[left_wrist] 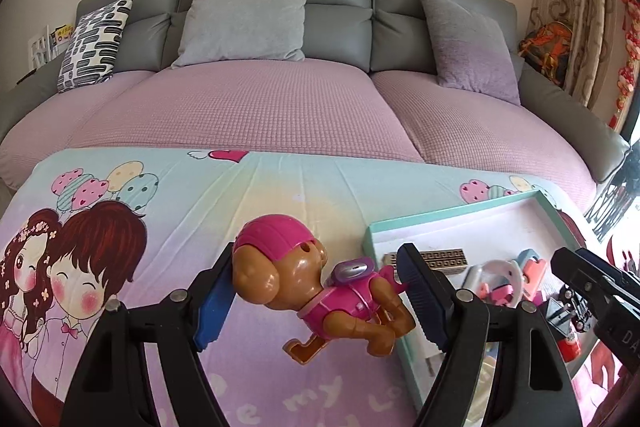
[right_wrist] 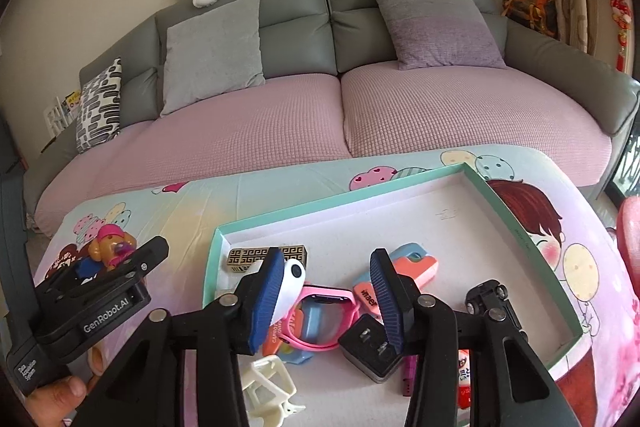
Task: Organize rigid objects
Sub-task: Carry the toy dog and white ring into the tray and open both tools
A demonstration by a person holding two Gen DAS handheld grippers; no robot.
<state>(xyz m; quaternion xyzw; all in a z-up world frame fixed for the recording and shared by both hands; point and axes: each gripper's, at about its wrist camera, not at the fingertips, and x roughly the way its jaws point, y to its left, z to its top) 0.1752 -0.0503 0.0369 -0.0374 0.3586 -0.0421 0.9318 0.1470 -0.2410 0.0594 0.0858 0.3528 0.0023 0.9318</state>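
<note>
Only our left wrist view shows the left hand-held gripper (left_wrist: 320, 291) pinching the toy dog (left_wrist: 320, 287); the right hand-held gripper (right_wrist: 326, 291) hangs spread over the crowded tray (right_wrist: 520, 227), whose far half lies bare.

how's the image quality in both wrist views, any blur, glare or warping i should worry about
Left wrist view: strong fisheye bending of the sofa with dark corners; the toy dog is sharp, and daylight washes out the right edge. Right wrist view: same warping, the tray looks bowed, lighting is soft and even, and there is no motion blur on the black plug.
</note>
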